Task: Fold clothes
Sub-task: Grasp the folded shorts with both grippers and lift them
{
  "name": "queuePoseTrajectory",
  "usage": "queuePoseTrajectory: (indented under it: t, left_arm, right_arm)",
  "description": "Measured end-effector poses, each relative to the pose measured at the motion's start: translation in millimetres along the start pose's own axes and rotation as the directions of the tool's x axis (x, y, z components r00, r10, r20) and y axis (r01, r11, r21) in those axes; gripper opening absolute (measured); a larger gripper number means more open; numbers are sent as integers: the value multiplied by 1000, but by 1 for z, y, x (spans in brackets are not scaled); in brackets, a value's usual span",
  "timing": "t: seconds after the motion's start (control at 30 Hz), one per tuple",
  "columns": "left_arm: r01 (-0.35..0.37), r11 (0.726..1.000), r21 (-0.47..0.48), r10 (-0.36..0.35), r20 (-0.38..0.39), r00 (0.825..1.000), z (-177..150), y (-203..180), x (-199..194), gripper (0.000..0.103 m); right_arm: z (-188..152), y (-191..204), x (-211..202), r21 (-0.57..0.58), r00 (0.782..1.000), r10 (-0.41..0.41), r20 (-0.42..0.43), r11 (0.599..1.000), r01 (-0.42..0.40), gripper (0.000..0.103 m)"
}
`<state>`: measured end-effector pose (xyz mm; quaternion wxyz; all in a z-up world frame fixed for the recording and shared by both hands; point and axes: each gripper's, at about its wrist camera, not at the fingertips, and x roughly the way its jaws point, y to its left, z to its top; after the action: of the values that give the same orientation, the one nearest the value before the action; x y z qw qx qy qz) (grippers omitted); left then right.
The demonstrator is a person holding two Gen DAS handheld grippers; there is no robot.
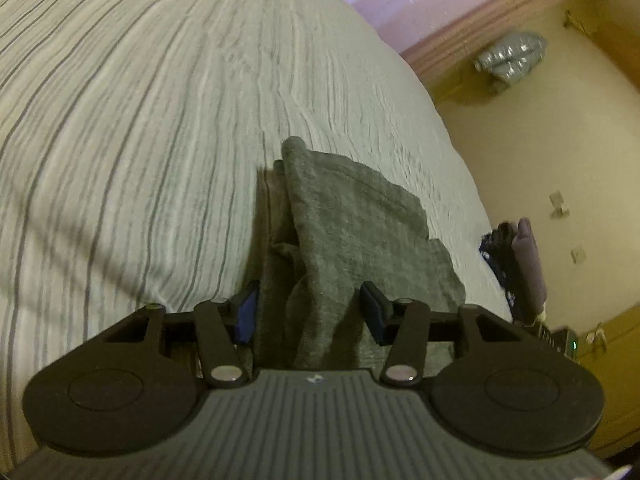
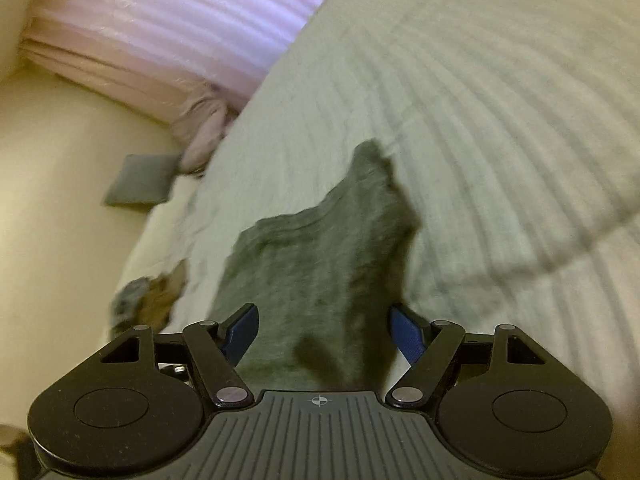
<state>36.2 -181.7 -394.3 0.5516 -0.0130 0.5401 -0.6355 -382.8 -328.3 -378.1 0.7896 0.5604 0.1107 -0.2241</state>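
You are in a home bedroom: a wide bed under a pale sheet with thin grey stripes fills both views, pink curtains hang down to a cream floor, and a small grey cushion lies on that floor beside the bed's edge.

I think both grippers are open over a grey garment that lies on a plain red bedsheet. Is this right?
Not quite. The bedsheet is not plain red: it is pale with thin grey stripes, as the left wrist view shows clearly. The rest holds: the left gripper and the right gripper both have their jaws apart over the grey garment.
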Motion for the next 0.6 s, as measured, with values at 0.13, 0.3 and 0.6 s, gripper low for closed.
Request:
queuePoseTrajectory:
  t: [0.13, 0.3, 0.6]
  left_arm:
    - [45, 999, -29, -46, -29, 999, 6, 5, 5, 46]
    - [60, 998, -30, -61, -56, 997, 8, 3, 11, 36]
    - [41, 991, -125, -56, -117, 992, 42, -47, 2, 17]
  right_arm:
    - [13, -6, 19, -32, 990, 115, -86, 993, -118, 64]
    - [20, -6, 42, -32, 969, 168, -181, 984, -177, 51]
    - [39, 27, 29, -1, 973, 29, -227, 1000, -30, 9]
